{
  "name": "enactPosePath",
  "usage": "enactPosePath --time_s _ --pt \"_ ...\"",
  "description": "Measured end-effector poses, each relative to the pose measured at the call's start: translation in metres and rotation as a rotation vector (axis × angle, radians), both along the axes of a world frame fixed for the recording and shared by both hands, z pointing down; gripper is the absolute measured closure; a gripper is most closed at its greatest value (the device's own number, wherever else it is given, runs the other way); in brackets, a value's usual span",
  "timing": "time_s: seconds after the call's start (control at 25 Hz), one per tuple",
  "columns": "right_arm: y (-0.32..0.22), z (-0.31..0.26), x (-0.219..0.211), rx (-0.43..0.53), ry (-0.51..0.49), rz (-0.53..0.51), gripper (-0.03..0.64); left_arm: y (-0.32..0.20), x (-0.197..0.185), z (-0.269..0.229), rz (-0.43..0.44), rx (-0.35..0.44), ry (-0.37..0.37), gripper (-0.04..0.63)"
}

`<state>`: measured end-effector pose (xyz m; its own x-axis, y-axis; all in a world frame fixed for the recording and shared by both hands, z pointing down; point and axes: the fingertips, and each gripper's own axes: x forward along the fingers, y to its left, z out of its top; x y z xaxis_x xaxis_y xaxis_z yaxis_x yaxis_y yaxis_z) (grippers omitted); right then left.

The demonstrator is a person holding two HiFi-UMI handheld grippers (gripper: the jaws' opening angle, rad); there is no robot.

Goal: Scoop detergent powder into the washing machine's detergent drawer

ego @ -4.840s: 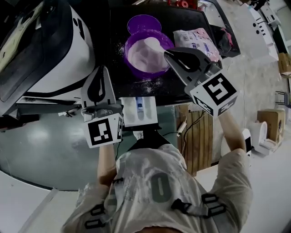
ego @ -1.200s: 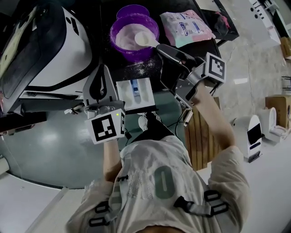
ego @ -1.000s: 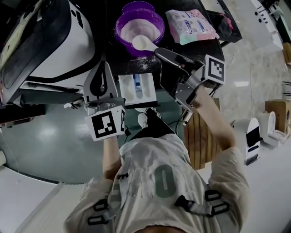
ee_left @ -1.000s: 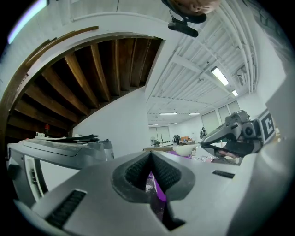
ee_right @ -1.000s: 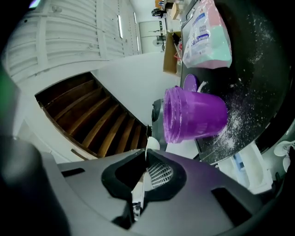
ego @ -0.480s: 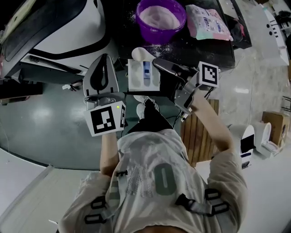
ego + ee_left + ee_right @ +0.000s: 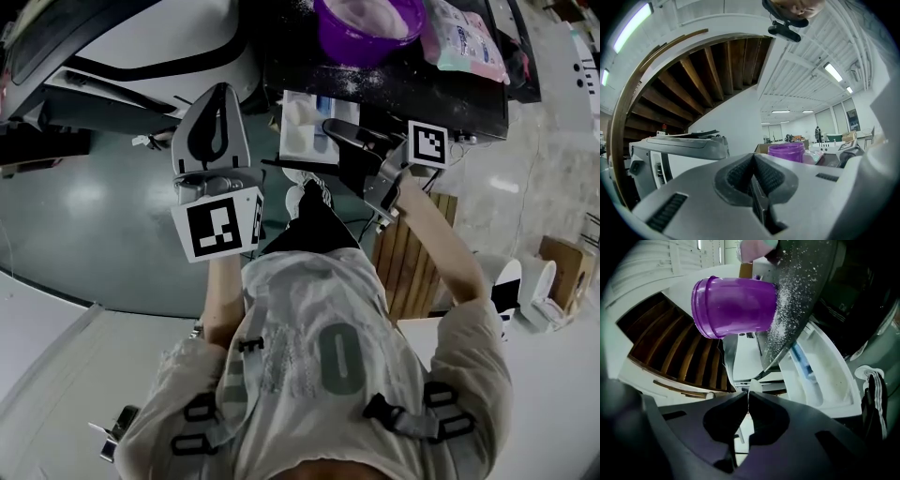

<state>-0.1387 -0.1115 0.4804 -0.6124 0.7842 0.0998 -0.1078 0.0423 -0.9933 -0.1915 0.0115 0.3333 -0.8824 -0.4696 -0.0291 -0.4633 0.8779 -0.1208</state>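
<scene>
My right gripper [image 7: 332,127] is shut on the thin handle of a white scoop [image 7: 300,112]. The scoop's bowl hangs over the left side of the open white detergent drawer [image 7: 322,142]. In the right gripper view the jaws [image 7: 747,397] pinch the handle edge-on [image 7: 751,386], with the drawer [image 7: 825,376] just beyond. The purple tub of powder [image 7: 367,26] stands on the black table behind the drawer and also shows in the right gripper view [image 7: 733,305]. My left gripper [image 7: 217,92] is shut and empty, left of the drawer and apart from it [image 7: 753,159].
The white washing machine [image 7: 159,33] fills the upper left. Spilled powder dusts the black table top [image 7: 799,296]. A pink detergent bag [image 7: 466,39] lies right of the tub. A wooden slatted stand [image 7: 405,253] is at the person's right.
My right gripper has carried the scoop from the purple tub down and toward me until it hangs over the drawer. The left gripper stays shut in much the same place.
</scene>
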Motion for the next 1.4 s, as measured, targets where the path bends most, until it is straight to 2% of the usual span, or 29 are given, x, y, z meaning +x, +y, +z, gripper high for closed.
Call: enactPosePath --time_s 0.36,0.6,1.08,1.28,1.4 --pt "0.005 0.038 0.008 0.088 0.063 -0.065 0.604 0.007 0.001 0.012 -0.025 -0.021 0.031 0.575" --pt "0.005 0.042 0.006 0.137 0.050 -0.097 0.604 0.007 0.000 0.015 -0.027 -0.029 0.035 0.575" --pt "0.013 0.037 0.001 0.478 -0.189 -0.244 0.604 0.010 -0.002 0.021 -0.027 -0.023 0.049 0.575" --pt "0.013 0.039 0.001 0.690 -0.332 -0.334 0.604 0.011 -0.005 0.024 -0.029 -0.001 0.063 0.575" --pt "0.014 0.037 0.002 0.868 -0.464 -0.396 0.604 0.010 -0.004 0.023 -0.026 0.001 0.059 0.575"
